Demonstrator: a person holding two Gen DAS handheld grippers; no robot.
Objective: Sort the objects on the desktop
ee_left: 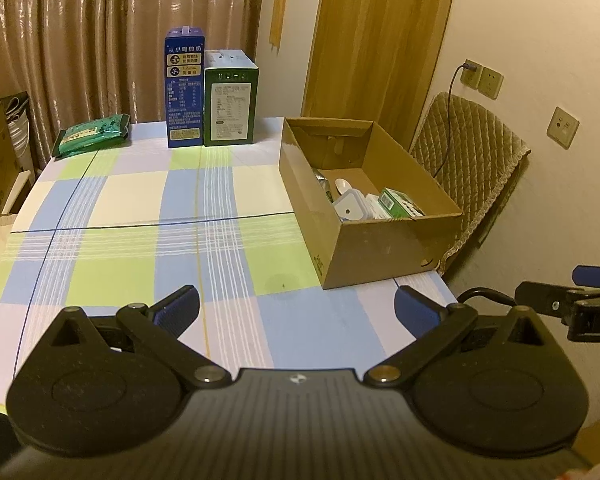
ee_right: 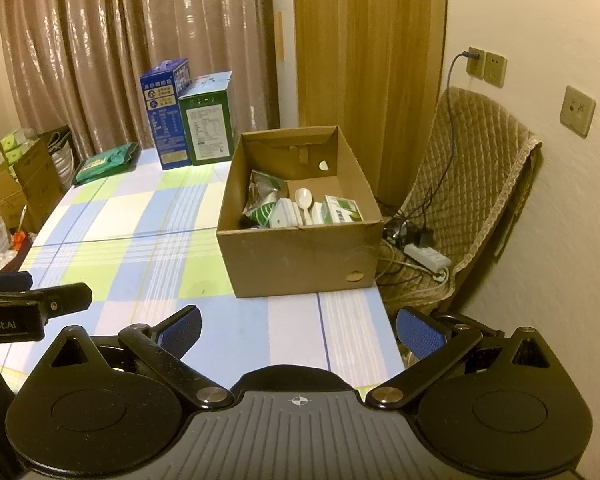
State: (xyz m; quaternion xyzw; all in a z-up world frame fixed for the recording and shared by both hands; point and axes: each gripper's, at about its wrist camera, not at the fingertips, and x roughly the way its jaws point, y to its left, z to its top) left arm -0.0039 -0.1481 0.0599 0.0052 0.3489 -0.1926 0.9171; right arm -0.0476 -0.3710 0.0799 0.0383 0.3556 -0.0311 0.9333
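A: Grippers?
B: Left gripper [ee_left: 296, 306] and right gripper [ee_right: 298, 330] both spread wide, empty, over the near table [ee_left: 140, 200] edge.
A: Box?
B: Cardboard box [ee_right: 300, 256] at 1 o'clock, hard against the right edge; spoon [ee_right: 303, 200], green packets [ee_right: 342, 208], white case [ee_right: 282, 214] inside.
A: Free space?
B: Cloth bare from 9 to 12; cartons [ee_left: 208, 96] and green bag [ee_left: 94, 134] along the far edge.

The tablecloth [ee_left: 140, 216] is checked in pale blue, light green and cream with thin white stripes. The cardboard box [ee_right: 300, 256] is plain brown. Curtains [ee_left: 80, 40] look shiny beige, perhaps pinkish. Gripper pads [ee_right: 418, 334] are blue.
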